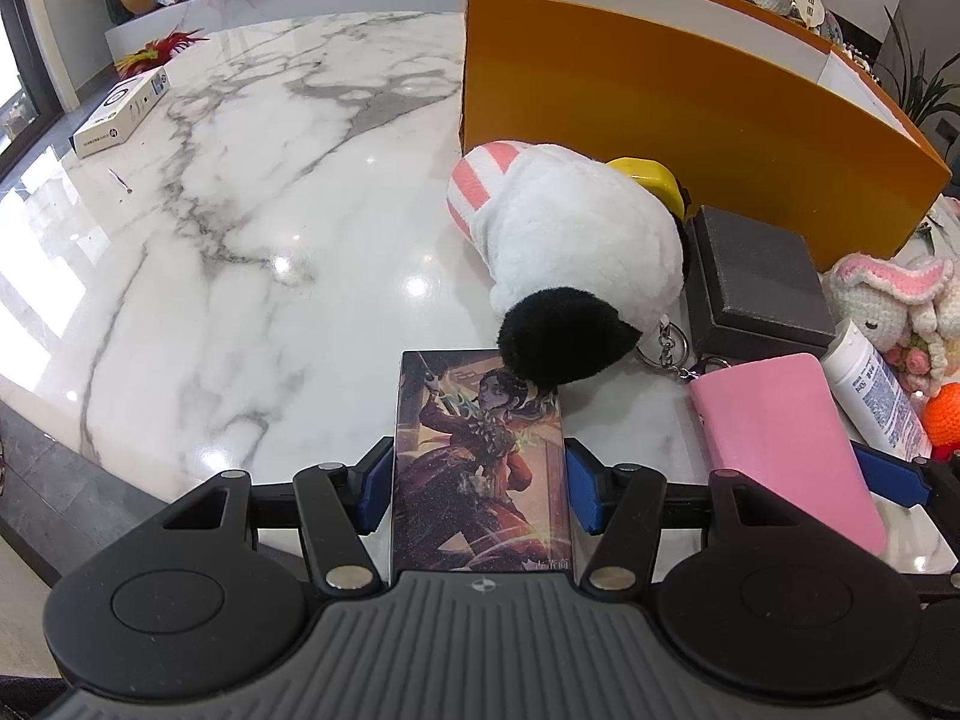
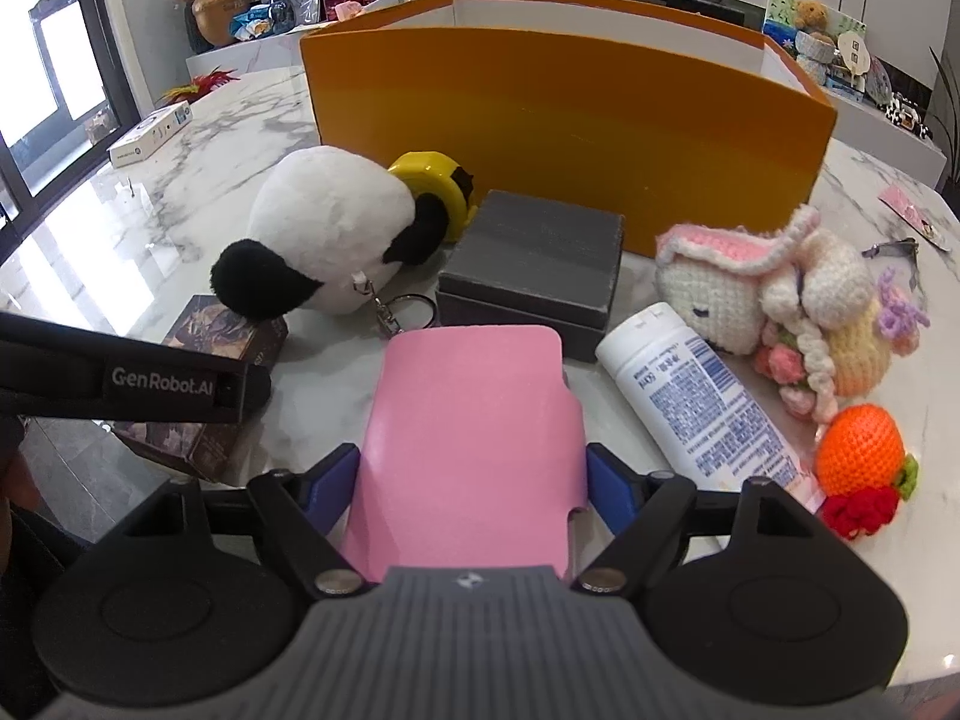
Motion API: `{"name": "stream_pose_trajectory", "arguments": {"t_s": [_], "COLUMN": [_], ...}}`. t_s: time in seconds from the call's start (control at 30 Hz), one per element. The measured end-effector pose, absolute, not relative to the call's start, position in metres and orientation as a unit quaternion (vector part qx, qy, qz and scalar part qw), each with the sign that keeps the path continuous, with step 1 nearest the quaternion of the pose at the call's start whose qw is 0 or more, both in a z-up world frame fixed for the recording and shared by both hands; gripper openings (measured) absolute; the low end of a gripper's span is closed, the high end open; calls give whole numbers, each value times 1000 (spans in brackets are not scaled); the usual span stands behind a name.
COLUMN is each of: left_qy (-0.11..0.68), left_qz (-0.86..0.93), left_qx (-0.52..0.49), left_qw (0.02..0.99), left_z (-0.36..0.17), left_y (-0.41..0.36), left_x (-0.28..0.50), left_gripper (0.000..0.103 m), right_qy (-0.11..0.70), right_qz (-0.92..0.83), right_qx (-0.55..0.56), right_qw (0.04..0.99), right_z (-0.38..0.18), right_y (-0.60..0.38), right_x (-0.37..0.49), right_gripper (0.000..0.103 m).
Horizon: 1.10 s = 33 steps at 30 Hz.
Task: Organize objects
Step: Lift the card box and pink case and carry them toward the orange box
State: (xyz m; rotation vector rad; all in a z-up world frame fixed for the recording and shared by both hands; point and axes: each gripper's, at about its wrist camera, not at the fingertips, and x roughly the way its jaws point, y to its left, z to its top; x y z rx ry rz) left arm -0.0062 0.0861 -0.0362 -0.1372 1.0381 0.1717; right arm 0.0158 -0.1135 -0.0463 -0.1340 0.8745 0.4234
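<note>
While the left gripper [image 1: 479, 489] sits low over the marble table [image 1: 240, 210], its blue pads clamp the sides of an illustrated card box [image 1: 480, 468], whose far end touches the black ear of a plush panda keychain [image 1: 570, 252] lying before the orange box [image 1: 690, 102]. In the right wrist view, the right gripper [image 2: 471, 489] is closed on a pink pouch [image 2: 474, 438] near the table's front edge, between the card box [image 2: 222, 336] and a white tube [image 2: 702, 396], with a grey box [image 2: 534, 252] just beyond.
</note>
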Motion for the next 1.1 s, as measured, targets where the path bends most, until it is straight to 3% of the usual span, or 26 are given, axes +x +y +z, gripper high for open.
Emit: {"name": "stream_pose_trajectory", "arguments": {"t_s": [1.1], "left_qy": [475], "left_qz": [88], "left_qx": [-87], "left_qw": [871], "left_z": [-7], "left_y": [112], "left_x": [-34], "left_gripper": [67], "right_qy": [404], "right_qz": [217], "right_qx": [-44], "right_qw": [888], "right_z": [-25], "right_y": [-123], "right_x": [4], "right_gripper": [80]}}
